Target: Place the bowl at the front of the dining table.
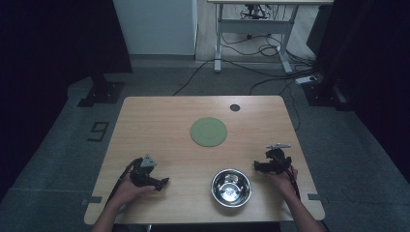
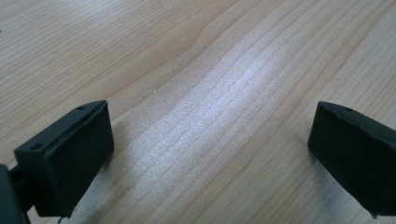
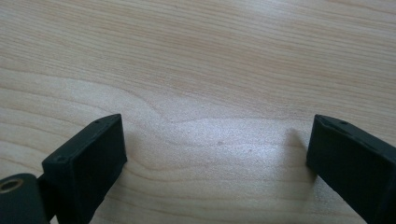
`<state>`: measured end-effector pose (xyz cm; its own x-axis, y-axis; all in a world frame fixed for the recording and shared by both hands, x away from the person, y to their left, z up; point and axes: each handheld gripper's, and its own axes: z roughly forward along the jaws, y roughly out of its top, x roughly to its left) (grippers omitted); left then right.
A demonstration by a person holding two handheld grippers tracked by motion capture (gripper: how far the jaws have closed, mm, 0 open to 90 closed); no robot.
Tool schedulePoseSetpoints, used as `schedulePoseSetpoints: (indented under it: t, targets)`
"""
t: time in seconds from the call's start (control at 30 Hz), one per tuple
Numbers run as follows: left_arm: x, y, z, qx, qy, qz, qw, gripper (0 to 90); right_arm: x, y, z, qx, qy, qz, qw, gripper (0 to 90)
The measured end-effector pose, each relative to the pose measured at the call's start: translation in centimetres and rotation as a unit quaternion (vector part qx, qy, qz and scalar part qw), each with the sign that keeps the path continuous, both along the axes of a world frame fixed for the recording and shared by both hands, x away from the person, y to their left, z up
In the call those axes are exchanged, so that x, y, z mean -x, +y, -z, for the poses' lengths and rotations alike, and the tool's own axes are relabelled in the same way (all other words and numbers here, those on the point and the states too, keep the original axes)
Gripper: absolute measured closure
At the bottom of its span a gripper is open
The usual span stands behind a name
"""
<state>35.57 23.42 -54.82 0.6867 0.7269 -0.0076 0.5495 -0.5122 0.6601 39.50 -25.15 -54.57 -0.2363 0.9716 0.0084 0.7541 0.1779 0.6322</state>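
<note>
Both black two-jaw grippers, left and right, rest spread wide near the light wooden table's near edge, flanking a shiny steel bowl.

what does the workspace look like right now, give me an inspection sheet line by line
Surface: light wooden table with a small dark round spot near its far edge.
Job's things: empty steel bowl at the near edge; flat green round mat mid-table, apart from the bowl.
Clutter: nothing seen.
Grippers: left gripper and right gripper both open, low over bare wood, holding nothing.
Cables: loose cables on the floor beyond the table.
Surroundings: white desk frame, grey floor.
</note>
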Motion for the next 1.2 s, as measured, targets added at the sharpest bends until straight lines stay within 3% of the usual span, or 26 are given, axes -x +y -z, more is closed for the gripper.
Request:
schedulePoseSetpoints:
  t: [0.97, 1.2]
  targets:
    - [0.03, -0.03, 0.0, 0.0, 0.0, -0.002, 1.0, 0.1, 0.17, 0.65, -0.39, -0.001, 0.009, -0.012, 0.9999, 13.2]
    - [0.03, -0.04, 0.0, 0.0, 0.0, -0.002, 1.0, 0.1, 0.21, 0.35, -0.91, -0.023, 0.012, -0.009, 0.9996, 14.2]
